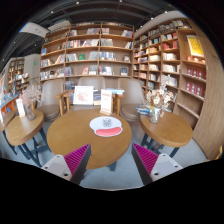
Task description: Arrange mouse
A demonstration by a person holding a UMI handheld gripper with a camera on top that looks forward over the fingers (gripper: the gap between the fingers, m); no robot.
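Note:
A white mouse (105, 123) rests on a pink mouse mat (106, 127) toward the far right part of a round wooden table (80, 138). My gripper (112, 160) is held high and well back from the table, its fingers open and spread wide with only table and floor between them. The magenta pads (77, 158) face each other at both sides. Nothing is held.
Two smaller round tables stand at the left (22, 127) and right (170, 127); the right one carries a vase of flowers (158, 101). Wooden chairs (88, 100) stand behind the main table. Bookshelves (88, 52) line the back and right walls.

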